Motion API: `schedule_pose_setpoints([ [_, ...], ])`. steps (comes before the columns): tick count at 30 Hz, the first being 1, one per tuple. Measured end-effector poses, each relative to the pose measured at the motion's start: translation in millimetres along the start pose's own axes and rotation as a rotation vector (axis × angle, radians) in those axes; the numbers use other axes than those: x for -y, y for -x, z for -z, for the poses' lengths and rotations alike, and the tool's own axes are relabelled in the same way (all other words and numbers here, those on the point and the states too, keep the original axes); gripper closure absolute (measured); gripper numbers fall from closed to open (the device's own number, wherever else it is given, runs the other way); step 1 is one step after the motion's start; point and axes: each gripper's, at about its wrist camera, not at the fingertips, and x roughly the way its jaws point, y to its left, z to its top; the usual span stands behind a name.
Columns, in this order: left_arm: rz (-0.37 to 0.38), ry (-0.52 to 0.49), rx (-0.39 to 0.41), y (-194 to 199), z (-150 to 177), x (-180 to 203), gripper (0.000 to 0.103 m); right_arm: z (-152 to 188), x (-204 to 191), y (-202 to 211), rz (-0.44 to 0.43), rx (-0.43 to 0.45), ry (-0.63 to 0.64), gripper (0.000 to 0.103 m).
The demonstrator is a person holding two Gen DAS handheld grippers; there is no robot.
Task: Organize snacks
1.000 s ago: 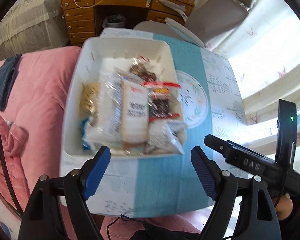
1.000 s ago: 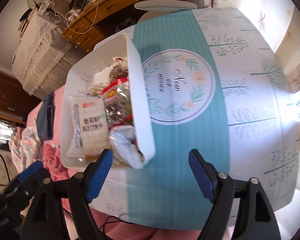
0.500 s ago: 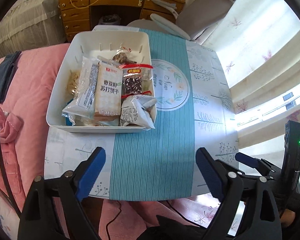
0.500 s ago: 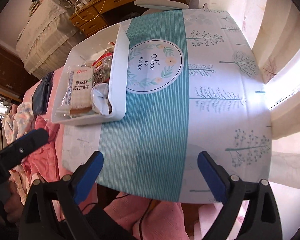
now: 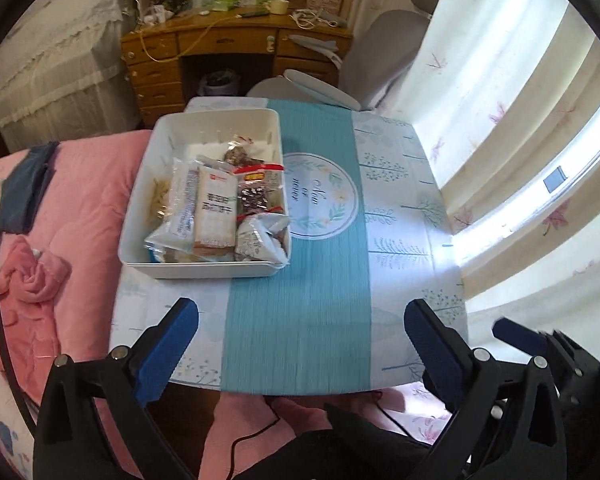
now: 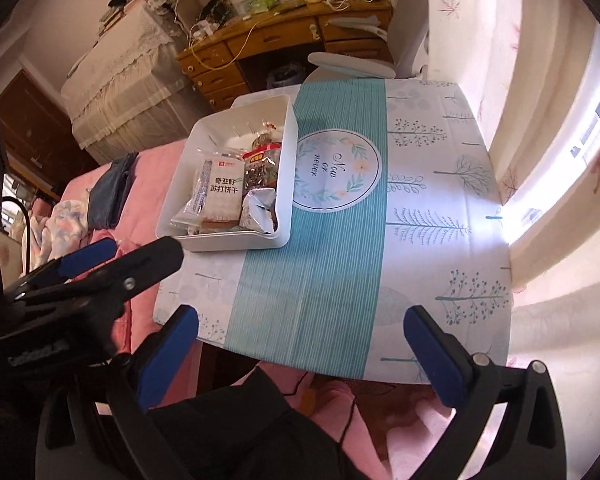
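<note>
Both the left gripper (image 5: pixel 300 344) and right gripper (image 6: pixel 300 344) are opening, empty, above the table (image 5: pixel 400 208); snacks (image 5: pixel 216 208) fill the white bin (image 5: pixel 140 184).

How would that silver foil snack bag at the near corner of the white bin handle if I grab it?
The silver foil bag looks crumpled and puffy, so likely light and crushable. Its glossy film may slip. It leans on the white bin wall, so it could snag lifting out.
</note>
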Motion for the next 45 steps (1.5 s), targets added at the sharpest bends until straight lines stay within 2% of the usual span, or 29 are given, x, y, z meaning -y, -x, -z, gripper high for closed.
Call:
schedule_pose_setpoints([
  [3, -0.02, 0.004, 0.032, 6, 6, 3, 0.001, 9, 2, 2, 0.005, 0.008, -0.027, 0.0],
  [5, -0.069, -0.011, 0.037, 8, 10, 7, 0.001, 12, 7, 4, 0.029, 0.022, -0.05, 0.0],
  [15, -0.125, 0.007, 0.048, 11, 16, 8, 0.001, 17, 10, 11, 0.06, 0.052, -0.061, 0.0],
  [28, -0.128, 0.052, 0.033, 6, 17, 1, 0.001, 18, 12, 8, 0.069, 0.031, -0.051, 0.0],
  [45, -0.125, 0.033, 0.026, 1, 13, 4, 0.001, 15, 22, -5, 0.062, -0.025, -0.099, 0.0],
])
